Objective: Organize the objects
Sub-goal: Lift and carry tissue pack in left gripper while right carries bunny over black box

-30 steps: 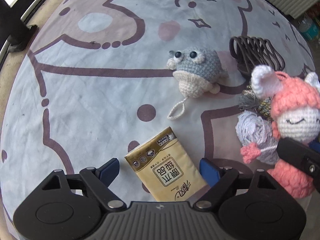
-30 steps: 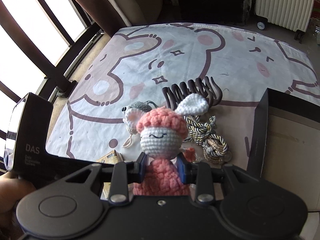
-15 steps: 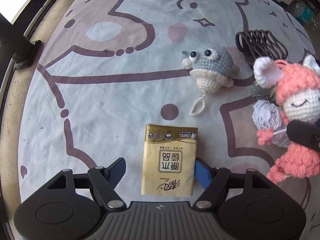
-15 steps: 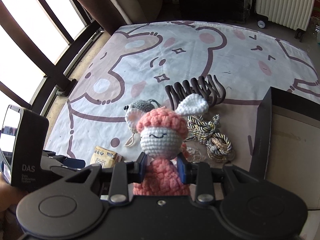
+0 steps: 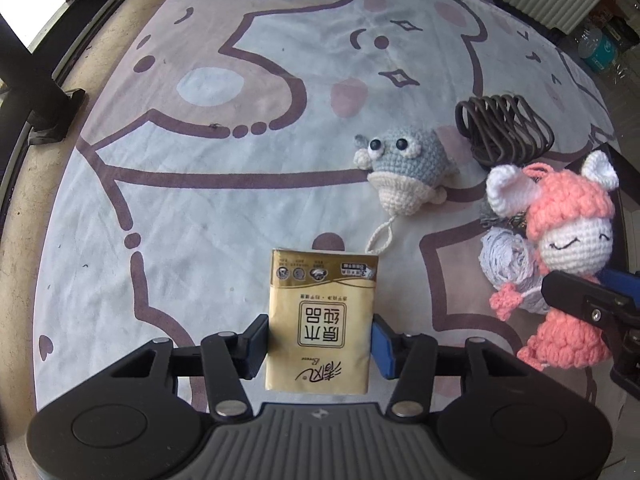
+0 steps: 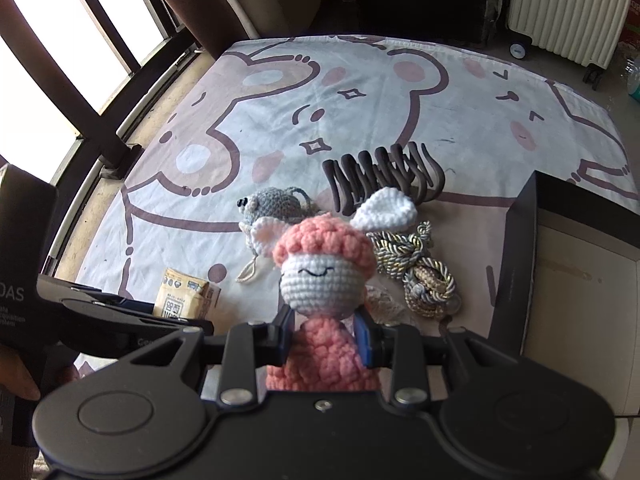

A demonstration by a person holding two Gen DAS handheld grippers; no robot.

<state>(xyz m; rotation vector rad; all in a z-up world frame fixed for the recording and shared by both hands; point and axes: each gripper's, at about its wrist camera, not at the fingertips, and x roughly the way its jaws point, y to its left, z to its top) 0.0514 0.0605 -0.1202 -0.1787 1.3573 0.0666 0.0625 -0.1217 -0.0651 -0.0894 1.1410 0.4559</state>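
A gold tissue pack [image 5: 320,320] lies lengthwise between the fingers of my left gripper [image 5: 320,344]. The jaws are closing, and both pads touch the pack's long sides. From the right wrist view the same tissue pack [image 6: 182,300] shows at the lower left, beside the left gripper's black body. My right gripper [image 6: 323,336] is shut on a pink crochet doll [image 6: 324,272] with white ears, gripping it just below the head. The left wrist view has that doll [image 5: 568,240] held up at the right edge.
A grey crochet toy [image 5: 400,168], a brown hair claw [image 5: 504,132], a lavender yarn bundle [image 5: 508,264] and twisted cords [image 6: 420,276] lie on the bear-print sheet [image 5: 200,200]. An open black box [image 6: 520,260] stands at the right. A window railing runs along the left, and a radiator [image 6: 568,8] stands behind.
The left gripper's jaws have narrowed from wide apart to touching the tissue pack, which now lies straight between them. The right gripper and its doll have not moved.
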